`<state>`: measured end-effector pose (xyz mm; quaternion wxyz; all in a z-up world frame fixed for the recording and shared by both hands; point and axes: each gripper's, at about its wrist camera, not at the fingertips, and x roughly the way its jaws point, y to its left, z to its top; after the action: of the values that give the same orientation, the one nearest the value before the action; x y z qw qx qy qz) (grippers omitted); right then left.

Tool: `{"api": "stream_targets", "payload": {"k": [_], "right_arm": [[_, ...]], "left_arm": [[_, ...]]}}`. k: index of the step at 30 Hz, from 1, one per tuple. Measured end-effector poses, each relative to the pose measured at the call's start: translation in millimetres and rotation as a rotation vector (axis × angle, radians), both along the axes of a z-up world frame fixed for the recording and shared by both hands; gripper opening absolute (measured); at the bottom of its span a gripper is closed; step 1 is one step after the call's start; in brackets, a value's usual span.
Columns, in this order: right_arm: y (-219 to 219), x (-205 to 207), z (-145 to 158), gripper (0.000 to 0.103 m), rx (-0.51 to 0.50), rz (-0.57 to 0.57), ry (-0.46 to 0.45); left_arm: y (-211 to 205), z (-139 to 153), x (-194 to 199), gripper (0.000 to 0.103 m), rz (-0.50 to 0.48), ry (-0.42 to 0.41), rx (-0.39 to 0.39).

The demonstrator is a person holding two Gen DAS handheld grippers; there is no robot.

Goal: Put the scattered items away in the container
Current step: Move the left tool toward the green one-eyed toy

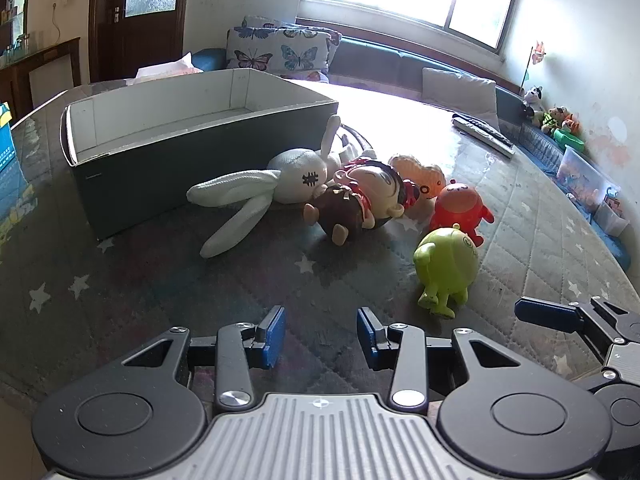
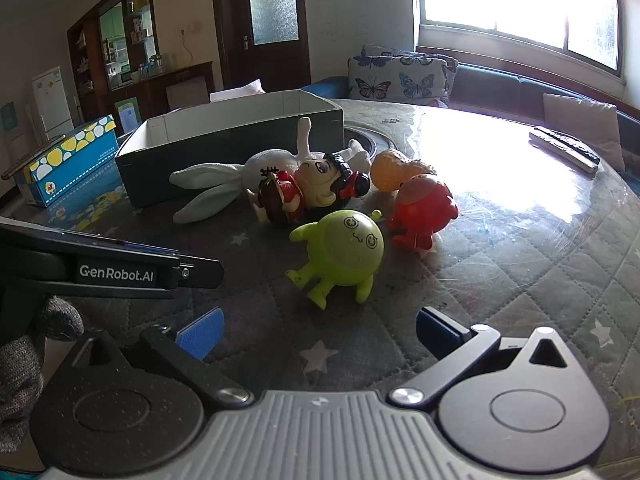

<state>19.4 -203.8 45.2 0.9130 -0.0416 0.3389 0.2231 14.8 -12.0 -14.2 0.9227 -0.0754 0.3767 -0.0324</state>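
Nearest the lenses we see our two tools: the left gripper (image 1: 321, 334), jaws apart and holding nothing, and the right gripper (image 2: 318, 330), jaws spread wider and likewise empty, both low over the quilted, star-printed worktop (image 1: 120, 300). Reading left to right, the blue tissue box (image 2: 68, 160) with yellow and white ovals carries small print that we cannot read; beside it stands the container (image 1: 192, 140), a dark-walled box with a pale interior, and the part of its inside that we can see holds nothing. Against its near wall lies the white rabbit (image 1: 260, 188), a black stitched mark on its head; touching it are the doll (image 1: 360, 200) in a red dress, the orange peanut-shaped toy (image 1: 420, 178), the red figure (image 1: 460, 208) and, closest to us, the green figure (image 1: 446, 268) lying on the cloth. We judge the task not yet begun: all five toys remain outside the container. The only legible writing is "GenRobot.AI" on the side of the left gripper as seen from the right wrist.
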Motion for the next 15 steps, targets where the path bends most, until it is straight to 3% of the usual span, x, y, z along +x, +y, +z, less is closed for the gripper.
{"api": "stream_targets", "payload": {"k": [15], "right_arm": [[4.6, -0.1, -0.7, 0.103, -0.007, 0.01, 0.003]], "left_arm": [[-1.0, -0.5, 1.4, 0.042, -0.005, 0.003, 0.003]]}}
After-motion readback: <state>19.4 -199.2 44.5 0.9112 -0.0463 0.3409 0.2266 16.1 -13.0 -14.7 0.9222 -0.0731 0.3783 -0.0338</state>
